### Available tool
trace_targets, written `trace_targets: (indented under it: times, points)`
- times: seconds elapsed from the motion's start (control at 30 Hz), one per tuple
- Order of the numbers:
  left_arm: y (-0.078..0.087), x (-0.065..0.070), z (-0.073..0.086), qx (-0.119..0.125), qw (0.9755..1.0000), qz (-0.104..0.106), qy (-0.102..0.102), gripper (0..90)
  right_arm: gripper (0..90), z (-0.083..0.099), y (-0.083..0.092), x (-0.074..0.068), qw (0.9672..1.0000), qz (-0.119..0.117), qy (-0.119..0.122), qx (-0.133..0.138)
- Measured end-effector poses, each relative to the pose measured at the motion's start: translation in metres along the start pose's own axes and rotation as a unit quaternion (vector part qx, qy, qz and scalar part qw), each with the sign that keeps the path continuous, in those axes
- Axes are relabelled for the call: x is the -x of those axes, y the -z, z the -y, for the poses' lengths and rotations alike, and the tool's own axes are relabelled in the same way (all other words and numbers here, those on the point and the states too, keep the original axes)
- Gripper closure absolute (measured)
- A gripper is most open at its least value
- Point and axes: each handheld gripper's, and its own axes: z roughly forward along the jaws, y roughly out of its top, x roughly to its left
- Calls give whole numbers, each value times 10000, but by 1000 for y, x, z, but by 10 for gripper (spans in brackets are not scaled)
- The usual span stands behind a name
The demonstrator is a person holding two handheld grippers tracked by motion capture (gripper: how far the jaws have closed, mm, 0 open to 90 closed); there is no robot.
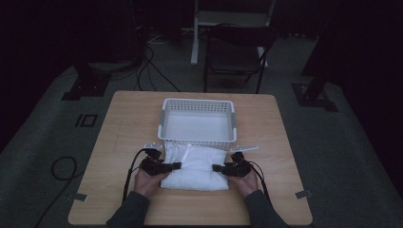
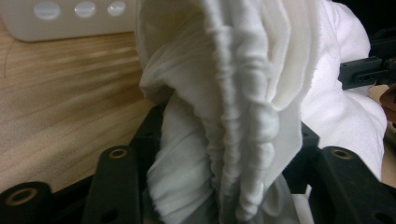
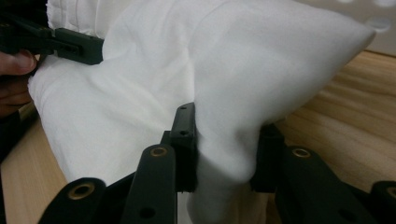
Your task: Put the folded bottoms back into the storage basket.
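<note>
Low over the near half of the wooden table (image 1: 119,142), both forearms come in level, each hand wrapped round its tool. The left gripper (image 1: 177,166) bites the left end of the folded white cloth (image 1: 197,166), its jaws pinched on a bunched, ribbed edge. The right gripper (image 1: 216,167) clamps the opposite end, soft smooth fabric bulging between its black jaws. The cloth lies just in front of the white perforated plastic basket (image 1: 198,107), close against its near wall
</note>
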Motion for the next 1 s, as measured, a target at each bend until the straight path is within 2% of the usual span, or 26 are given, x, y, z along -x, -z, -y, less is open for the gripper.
trace_targets:
  times: [0.1, 0.87, 1.0]
  points:
    - [3, 2, 1, 54, 10000, -18, -64, 514, 701, 1, 2, -3, 9999, 50, 133, 79]
    - [26, 23, 1, 457, 9987, 1, -235, 540, 707, 2, 23, -20, 9976, 9, 491, 481]
    - [29, 28, 1, 502, 9982, -66, -308, 540, 707, 1, 27, -23, 9969, 36, 566, 542]
